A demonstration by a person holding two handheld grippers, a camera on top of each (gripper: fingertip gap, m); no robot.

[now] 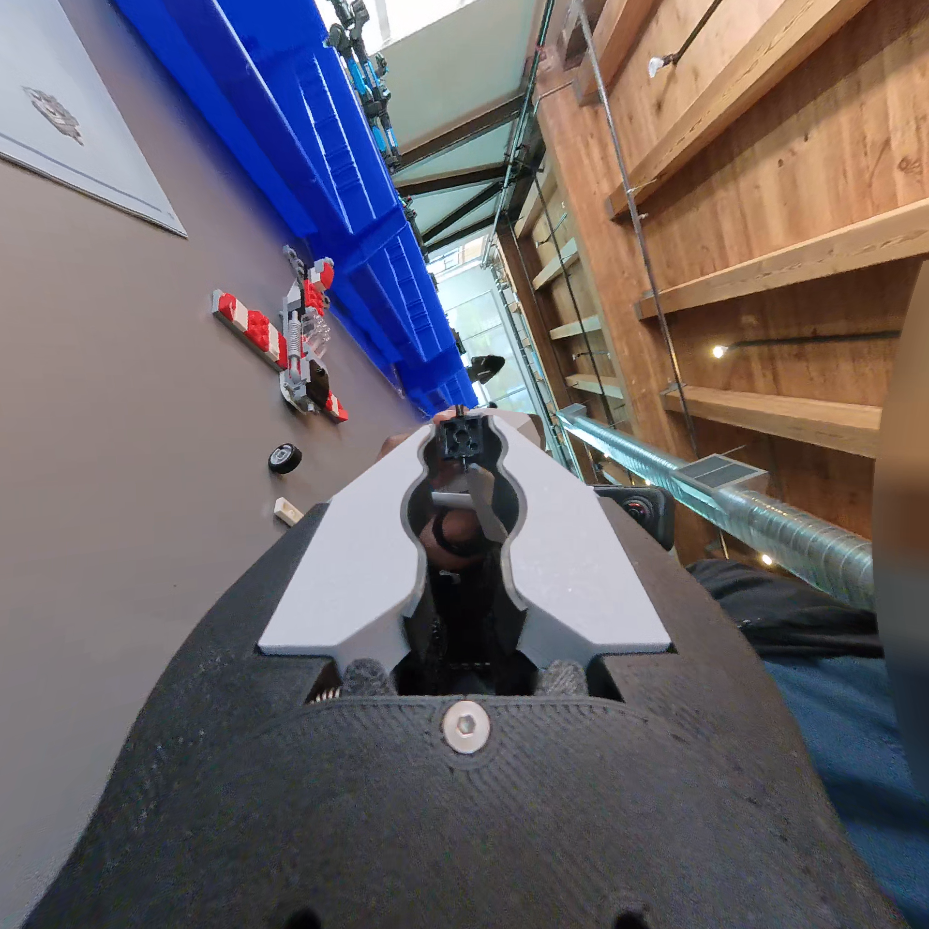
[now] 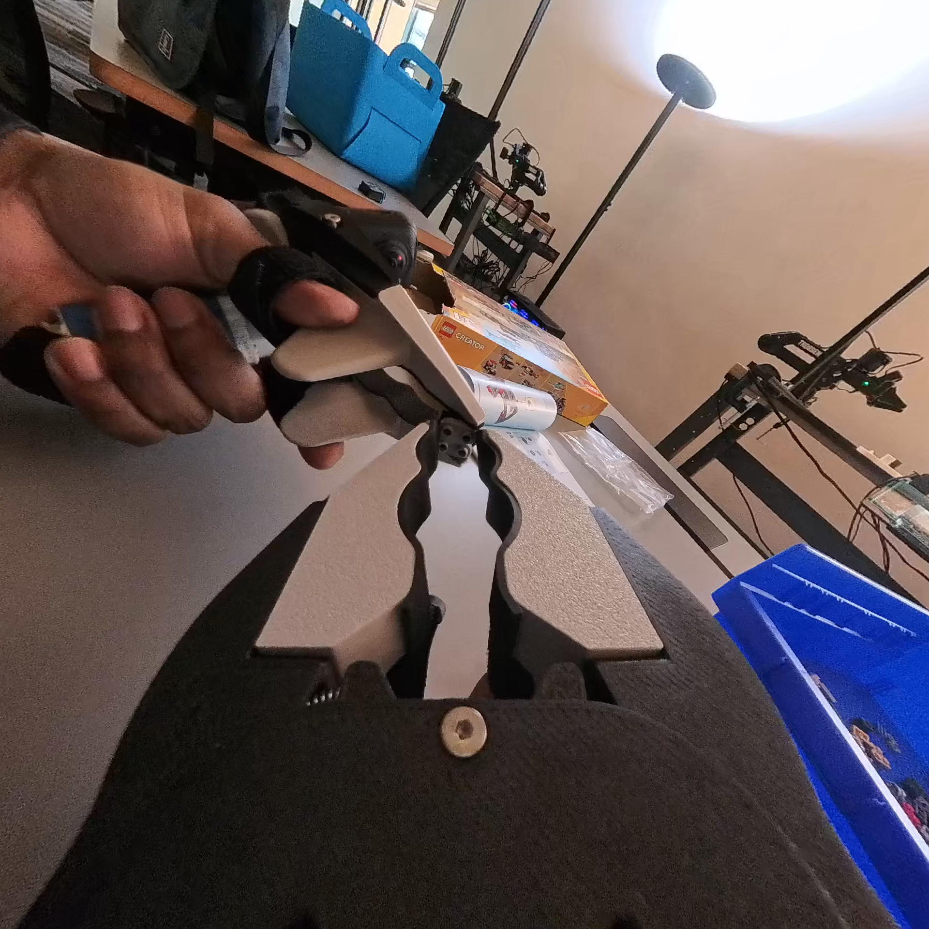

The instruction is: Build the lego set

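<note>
A small black brick [image 1: 459,439] with round holes sits between my left gripper's [image 1: 461,436] grey fingertips, held up above the table. The same black brick [image 2: 456,442] is also pinched at my right gripper's [image 2: 455,438] tips. Both grippers meet tip to tip on it. In the right wrist view the left gripper [image 2: 475,420], held by a hand [image 2: 130,301], comes in from the left. A thin black pin sticks out of the brick. The part-built red, white and grey model [image 1: 301,342] lies on the grey table [image 1: 125,502]. A black wheel [image 1: 285,457] and a small white brick [image 1: 287,510] lie near it.
Blue parts bins [image 1: 352,201] line the table's far side, one [image 2: 844,678] with loose pieces close to my right gripper. An instruction sheet [image 1: 75,125], the set's box [image 2: 528,362], a rolled booklet [image 2: 507,402] and a clear plastic bag [image 2: 613,467] lie on the table. The tips of both grippers are at nearly the same place. The black wheel [image 1: 285,457] lies around 8 cm away from my left fingertips.
</note>
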